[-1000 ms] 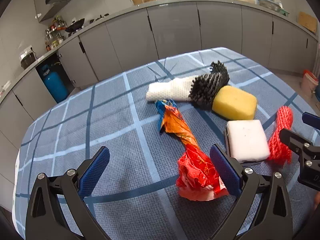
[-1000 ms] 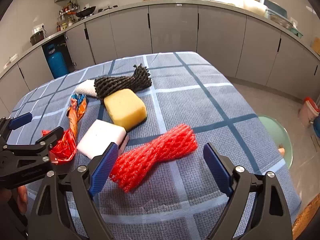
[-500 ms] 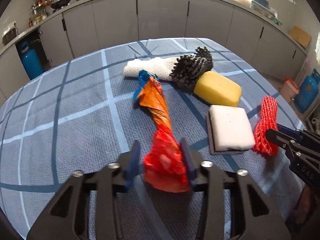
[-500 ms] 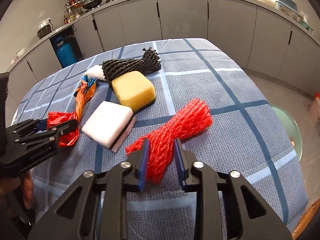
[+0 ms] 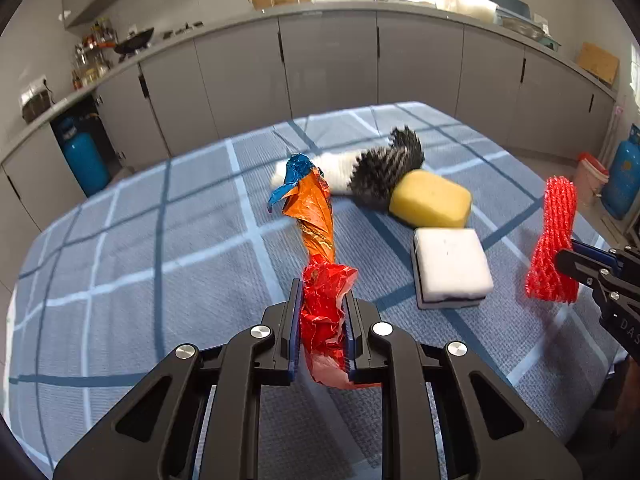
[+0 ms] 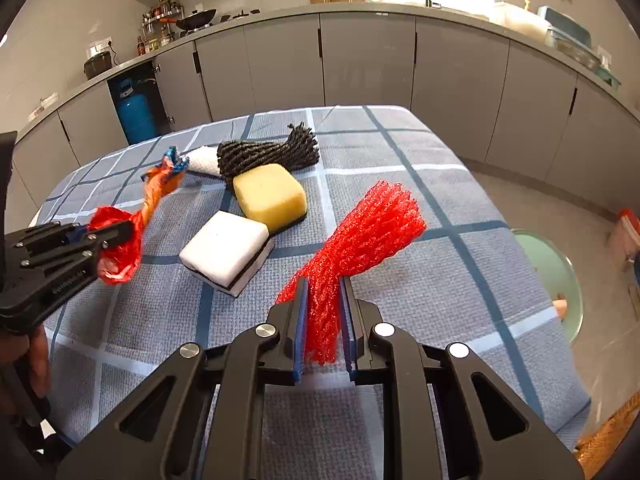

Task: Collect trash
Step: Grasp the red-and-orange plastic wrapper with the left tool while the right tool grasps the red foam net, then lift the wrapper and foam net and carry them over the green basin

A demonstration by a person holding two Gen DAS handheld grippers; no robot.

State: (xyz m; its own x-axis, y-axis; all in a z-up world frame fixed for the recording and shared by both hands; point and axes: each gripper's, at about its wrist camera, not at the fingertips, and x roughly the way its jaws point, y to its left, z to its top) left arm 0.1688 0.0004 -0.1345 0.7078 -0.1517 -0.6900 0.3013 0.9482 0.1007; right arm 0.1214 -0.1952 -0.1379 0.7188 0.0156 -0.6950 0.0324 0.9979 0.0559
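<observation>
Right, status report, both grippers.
Left gripper shut on the orange-red wrapper, lifted. Right gripper shut on the red foam net. Nothing blocking either.

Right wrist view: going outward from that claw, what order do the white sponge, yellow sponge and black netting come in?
1. White sponge, nearest, left of the right claw.
2. Yellow sponge, just behind it.
3. Black netting, farthest back.
</observation>
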